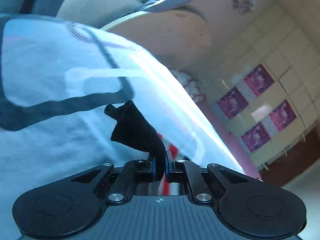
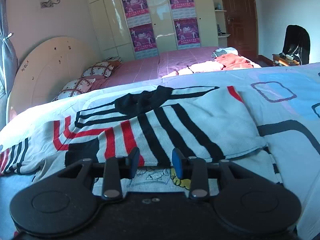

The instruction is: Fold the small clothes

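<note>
While left jaws clamp a black sock point(image 1: 138, 132), right jaws gape just before the striped garment point(image 2: 160, 128)

- left gripper point(image 1: 160, 165) is sitting at the bottom centre of its view, rolled sideways, jaws pinching tight on a black cloth point(image 1: 138, 128)
- right gripper point(image 2: 155, 163) is hanging low centre, jaws standing apart, nothing between them

The left wrist view is smeared by motion: the light blue bedsheet point(image 1: 50, 64) and its dark outlines run into streaks, and the striped garment point(image 1: 173, 150) shows only as a red sliver behind the black cloth point(image 1: 138, 132). In the right wrist view the cartoon-print cloth point(image 2: 160, 177) is mostly hidden under the gripper body
</note>
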`<state>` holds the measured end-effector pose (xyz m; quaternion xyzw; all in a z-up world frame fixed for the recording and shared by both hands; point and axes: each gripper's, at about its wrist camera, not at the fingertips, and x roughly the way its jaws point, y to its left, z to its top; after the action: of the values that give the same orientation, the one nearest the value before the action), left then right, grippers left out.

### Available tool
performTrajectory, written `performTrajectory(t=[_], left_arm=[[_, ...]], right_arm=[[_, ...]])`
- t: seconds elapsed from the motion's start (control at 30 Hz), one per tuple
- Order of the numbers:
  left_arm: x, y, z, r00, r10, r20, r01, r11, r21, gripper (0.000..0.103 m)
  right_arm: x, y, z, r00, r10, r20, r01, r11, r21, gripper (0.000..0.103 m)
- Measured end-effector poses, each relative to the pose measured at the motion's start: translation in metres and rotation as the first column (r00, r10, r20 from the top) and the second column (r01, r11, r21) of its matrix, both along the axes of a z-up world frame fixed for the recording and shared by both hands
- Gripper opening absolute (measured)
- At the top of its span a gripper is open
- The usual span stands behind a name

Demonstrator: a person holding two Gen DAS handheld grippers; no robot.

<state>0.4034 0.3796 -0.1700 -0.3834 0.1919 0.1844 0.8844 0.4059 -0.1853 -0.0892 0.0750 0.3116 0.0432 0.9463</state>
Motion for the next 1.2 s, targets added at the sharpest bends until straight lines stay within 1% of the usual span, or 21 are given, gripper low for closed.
performTrajectory(t=[0.07, 0.13, 0.2, 0.27, 0.37, 0.43, 0.47, 0.53, 0.6, 0.63, 0.67, 0.7, 0.73, 0.8, 0.9, 0.93, 1.0, 1.03, 1.1, 1.17, 1.2], left_arm=[[0.013, -0.035, 0.022, 0.996, -0.078, 0.040, 0.074, 0.994, 0.076, 0.008], [0.032, -0.076, 0.040, 0.985, -0.164, 0.056, 0.154, 0.976, 0.156, 0.008], [0.058, -0.122, 0.050, 0.964, -0.260, 0.045, 0.245, 0.945, 0.217, 0.008], [0.085, -0.172, 0.053, 0.935, -0.355, -0.003, 0.343, 0.901, 0.264, 0.008], [0.116, -0.257, 0.048, 0.871, -0.480, -0.104, 0.484, 0.804, 0.346, 0.008], [0.132, -0.307, 0.035, 0.816, -0.548, -0.186, 0.575, 0.730, 0.370, 0.008], [0.141, -0.329, 0.026, 0.780, -0.581, -0.233, 0.624, 0.691, 0.366, 0.008], [0.152, -0.371, 0.006, 0.688, -0.635, -0.353, 0.726, 0.604, 0.329, 0.009], [0.132, -0.393, 0.012, 0.710, -0.610, -0.352, 0.701, 0.561, 0.440, 0.028], [0.117, -0.393, 0.020, 0.705, -0.629, -0.328, 0.702, 0.556, 0.444, 0.054], [0.101, -0.387, 0.030, 0.727, -0.622, -0.290, 0.677, 0.582, 0.451, 0.061], [0.082, -0.377, 0.037, 0.752, -0.609, -0.253, 0.647, 0.605, 0.464, 0.061], [0.067, -0.363, 0.044, 0.768, -0.596, -0.235, 0.624, 0.614, 0.483, 0.060], [0.043, -0.331, 0.050, 0.820, -0.531, -0.213, 0.555, 0.646, 0.524, 0.060], [0.018, -0.283, 0.045, 0.872, -0.433, -0.228, 0.484, 0.694, 0.533, 0.060], [0.019, -0.267, 0.040, 0.882, -0.403, -0.245, 0.470, 0.708, 0.527, 0.060], [0.025, -0.243, 0.027, 0.880, -0.385, -0.277, 0.473, 0.743, 0.473, 0.060], [0.029, -0.236, 0.022, 0.879, -0.382, -0.287, 0.476, 0.749, 0.461, 0.060], [0.037, -0.230, 0.009, 0.865, -0.392, -0.311, 0.497, 0.749, 0.438, 0.060], [0.052, -0.232, -0.006, 0.845, -0.428, -0.319, 0.529, 0.751, 0.395, 0.060], [0.055, -0.233, -0.010, 0.846, -0.425, -0.322, 0.529, 0.748, 0.402, 0.060]], right_arm=[[0.002, -0.002, 0.002, 1.000, -0.013, 0.006, 0.013, 1.000, -0.006, 0.035], [0.007, -0.002, 0.005, 1.000, -0.024, 0.014, 0.024, 0.999, -0.025, 0.035], [0.011, -0.005, 0.009, 0.999, -0.028, 0.024, 0.029, 0.999, -0.018, 0.035], [0.013, -0.010, 0.014, 0.999, -0.033, 0.037, 0.033, 0.999, -0.009, 0.035], [0.013, -0.022, 0.021, 0.997, -0.050, 0.051, 0.049, 0.999, 0.018, 0.035], [0.013, -0.031, 0.022, 0.997, -0.068, 0.049, 0.066, 0.997, 0.035, 0.035], [0.013, -0.036, 0.022, 0.996, -0.076, 0.045, 0.074, 0.996, 0.045, 0.037], [0.015, -0.045, 0.020, 0.996, -0.088, 0.017, 0.086, 0.993, 0.075, 0.041], [0.018, -0.051, 0.018, 0.996, -0.084, -0.008, 0.085, 0.990, 0.115, 0.044], [0.017, -0.053, 0.017, 0.997, -0.077, -0.010, 0.078, 0.988, 0.135, 0.048], [0.017, -0.052, 0.017, 0.998, -0.069, -0.003, 0.069, 0.986, 0.151, 0.053], [0.018, -0.050, 0.017, 0.998, -0.058, 0.000, 0.057, 0.983, 0.174, 0.055], [0.021, -0.047, 0.015, 0.999, -0.038, -0.006, 0.038, 0.977, 0.210, 0.055], [0.031, -0.036, 0.009, 1.000, 0.020, -0.022, -0.013, 0.954, 0.298, 0.055], [0.053, -0.013, -0.011, 0.994, 0.073, -0.086, -0.031, 0.910, 0.414, 0.053], [0.060, -0.005, -0.020, 0.991, 0.080, -0.105, -0.028, 0.903, 0.430, 0.051], [0.075, 0.010, -0.036, 0.985, 0.072, -0.158, 0.002, 0.904, 0.427, 0.044], [0.081, 0.014, -0.043, 0.981, 0.066, -0.182, 0.020, 0.901, 0.434, 0.040], [0.090, 0.021, -0.050, 0.979, 0.051, -0.195, 0.041, 0.897, 0.440, 0.030], [0.096, 0.028, -0.048, 0.981, 0.044, -0.189, 0.036, 0.915, 0.401, 0.020], [0.097, 0.030, -0.045, 0.983, 0.047, -0.175, 0.023, 0.926, 0.378, 0.014]])
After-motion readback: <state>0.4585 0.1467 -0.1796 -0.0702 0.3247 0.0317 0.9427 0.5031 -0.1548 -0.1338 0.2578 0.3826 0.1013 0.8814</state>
